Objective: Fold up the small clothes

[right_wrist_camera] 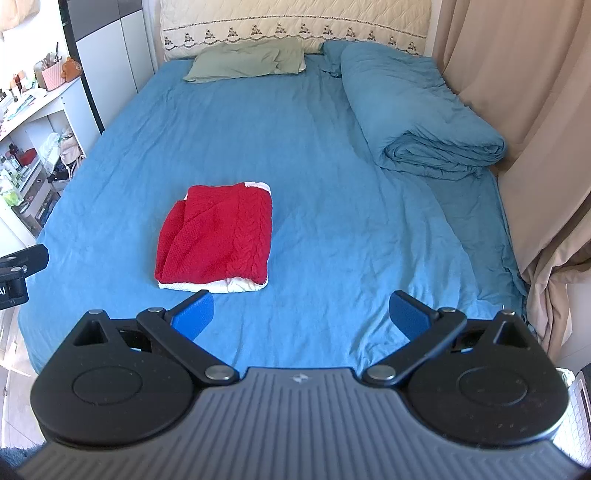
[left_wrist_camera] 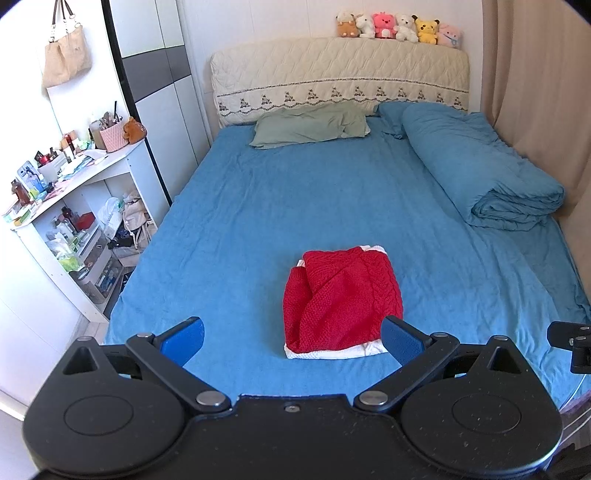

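A red knit sweater lies folded into a compact rectangle on the blue bed sheet, with a white garment edge showing under its near and far ends. It also shows in the right wrist view. My left gripper is open and empty, held above the near edge of the bed, its right pad just in front of the sweater's near corner. My right gripper is open and empty, to the right of the sweater and short of it.
A rolled blue duvet lies along the bed's right side by beige curtains. A green pillow sits at the quilted headboard with several plush toys on top. A cluttered white shelf stands left of the bed.
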A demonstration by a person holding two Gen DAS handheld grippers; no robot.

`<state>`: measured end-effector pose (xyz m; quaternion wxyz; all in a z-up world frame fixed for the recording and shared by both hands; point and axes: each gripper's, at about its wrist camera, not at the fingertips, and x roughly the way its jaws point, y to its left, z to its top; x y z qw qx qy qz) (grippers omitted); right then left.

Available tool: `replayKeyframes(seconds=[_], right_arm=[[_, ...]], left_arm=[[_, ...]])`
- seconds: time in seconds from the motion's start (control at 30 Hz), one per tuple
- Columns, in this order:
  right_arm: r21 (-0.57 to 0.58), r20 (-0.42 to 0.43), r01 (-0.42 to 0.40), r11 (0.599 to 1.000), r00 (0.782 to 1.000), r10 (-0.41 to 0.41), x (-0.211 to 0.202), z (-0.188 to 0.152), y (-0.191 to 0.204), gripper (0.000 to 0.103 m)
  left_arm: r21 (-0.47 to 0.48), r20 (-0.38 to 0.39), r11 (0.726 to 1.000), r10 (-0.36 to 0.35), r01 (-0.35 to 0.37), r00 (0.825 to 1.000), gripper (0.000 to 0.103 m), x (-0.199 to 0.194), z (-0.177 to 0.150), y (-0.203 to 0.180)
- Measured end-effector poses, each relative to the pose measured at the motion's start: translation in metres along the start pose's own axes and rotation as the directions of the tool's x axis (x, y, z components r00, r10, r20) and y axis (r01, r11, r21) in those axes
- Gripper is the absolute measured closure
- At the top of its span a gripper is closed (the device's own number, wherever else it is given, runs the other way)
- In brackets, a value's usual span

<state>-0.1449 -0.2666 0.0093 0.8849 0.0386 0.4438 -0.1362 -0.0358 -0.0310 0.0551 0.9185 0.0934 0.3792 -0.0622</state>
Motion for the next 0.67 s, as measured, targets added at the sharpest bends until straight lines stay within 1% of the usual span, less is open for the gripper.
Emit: replayKeyframes(seconds=[0.27,0.43,0.67], right_arm=[[0.003,0.0,0.002,1.0,1.0,-0.002,-0.0024,-0.0011,0.0036,0.0],[0.003,0.002,0.001,1.0,1.0,-0.001,-0.0041,-0.0014,0.0057,0.0],[0.005,0.004,-0.001,1.0,1.0,0.001,-0.0037,-0.0014,0.0053,0.0]], left_arm=[[0.004,0.0,1.0,0.007,-0.007,1.0,0.0,-0.0008,0.0001,-0.0018],[-0.013,0.002,1.0,-0.003,0.003,1.0,0.0,-0.0016,0.0003,0.0005],[-0.011,0.01,1.0,-0.007,0.008,1.0,0.0,-0.0016,0.0003,0.0016]])
